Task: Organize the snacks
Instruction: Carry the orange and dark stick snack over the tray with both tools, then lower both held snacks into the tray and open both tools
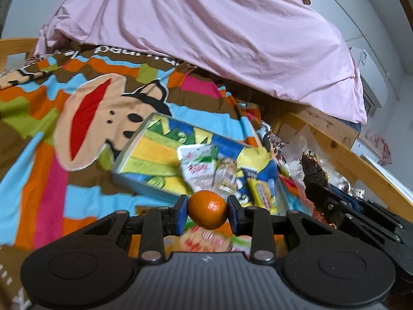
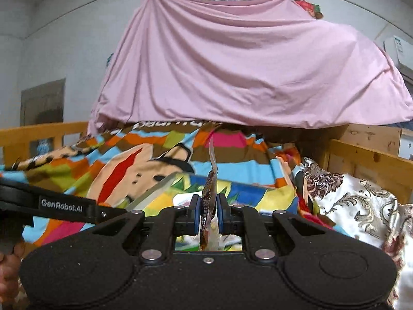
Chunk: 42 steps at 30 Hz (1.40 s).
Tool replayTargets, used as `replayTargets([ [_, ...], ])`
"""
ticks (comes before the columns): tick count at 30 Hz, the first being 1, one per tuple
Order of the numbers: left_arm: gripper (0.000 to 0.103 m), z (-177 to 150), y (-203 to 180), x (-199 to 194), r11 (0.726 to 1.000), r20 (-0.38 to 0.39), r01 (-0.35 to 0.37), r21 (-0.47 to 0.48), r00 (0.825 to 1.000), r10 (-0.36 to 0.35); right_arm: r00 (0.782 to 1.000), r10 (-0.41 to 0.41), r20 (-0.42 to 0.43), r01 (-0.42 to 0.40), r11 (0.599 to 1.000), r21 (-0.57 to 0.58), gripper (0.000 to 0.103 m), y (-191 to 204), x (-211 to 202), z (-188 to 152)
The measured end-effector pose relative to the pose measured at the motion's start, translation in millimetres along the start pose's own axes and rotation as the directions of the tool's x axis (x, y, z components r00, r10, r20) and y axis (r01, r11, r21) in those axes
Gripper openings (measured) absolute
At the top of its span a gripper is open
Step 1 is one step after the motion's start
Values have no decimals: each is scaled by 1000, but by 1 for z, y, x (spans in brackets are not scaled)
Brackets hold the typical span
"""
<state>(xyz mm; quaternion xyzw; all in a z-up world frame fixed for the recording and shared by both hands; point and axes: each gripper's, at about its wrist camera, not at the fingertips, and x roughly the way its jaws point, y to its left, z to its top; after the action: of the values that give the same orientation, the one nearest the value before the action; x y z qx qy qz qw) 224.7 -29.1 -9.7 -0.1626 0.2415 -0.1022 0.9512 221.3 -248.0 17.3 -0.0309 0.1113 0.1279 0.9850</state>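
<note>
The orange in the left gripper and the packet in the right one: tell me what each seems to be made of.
Orange: real fruit, it seems, with a pitted, slightly glossy peel and a highlight, clamped in the left gripper.
Snack packet: thin plastic or foil film, probably, dark, printed, crinkled, with a pale sealed edge, pinched in the right gripper.

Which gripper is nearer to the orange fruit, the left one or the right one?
Left. The left gripper clamps the orange between its blue pads. The right gripper, off to the side, is shut on a dark snack packet.
</note>
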Motion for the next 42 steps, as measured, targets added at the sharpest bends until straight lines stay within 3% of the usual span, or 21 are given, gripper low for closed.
replayTargets([
  [6, 35, 32, -9, 50, 999, 5, -4, -40, 1000, 4, 999, -16, 39, 11, 992, 122, 14, -41, 56, 12],
  [11, 35, 52, -9, 101, 1000, -14, -12, -24, 1000, 12, 998, -53, 31, 43, 966, 254, 14, -69, 98, -1],
  [17, 35, 67, -13, 177, 998, -104, 3, 59, 995, 3, 999, -35, -34, 43, 953, 300, 14, -81, 136, -26],
  [21, 35, 61, -13, 206, 999, -147, 4, 54, 989, 4, 995, -29, -97, 60, 939, 338, 14, -84, 156, -44],
  [29, 35, 44, -11, 230, 994, -183, -38, 101, 982, 56, 985, -13, -170, 80, 915, 396, 14, -89, 172, -61],
  [38, 36, 43, -10, 233, 998, -189, -37, 50, 981, 46, 978, -8, -210, 92, 915, 393, 21, -88, 178, -65],
  [42, 53, 45, -10, 228, 999, -188, -29, 35, 982, 35, 978, -13, -210, 90, 927, 364, 30, -84, 177, -63],
])
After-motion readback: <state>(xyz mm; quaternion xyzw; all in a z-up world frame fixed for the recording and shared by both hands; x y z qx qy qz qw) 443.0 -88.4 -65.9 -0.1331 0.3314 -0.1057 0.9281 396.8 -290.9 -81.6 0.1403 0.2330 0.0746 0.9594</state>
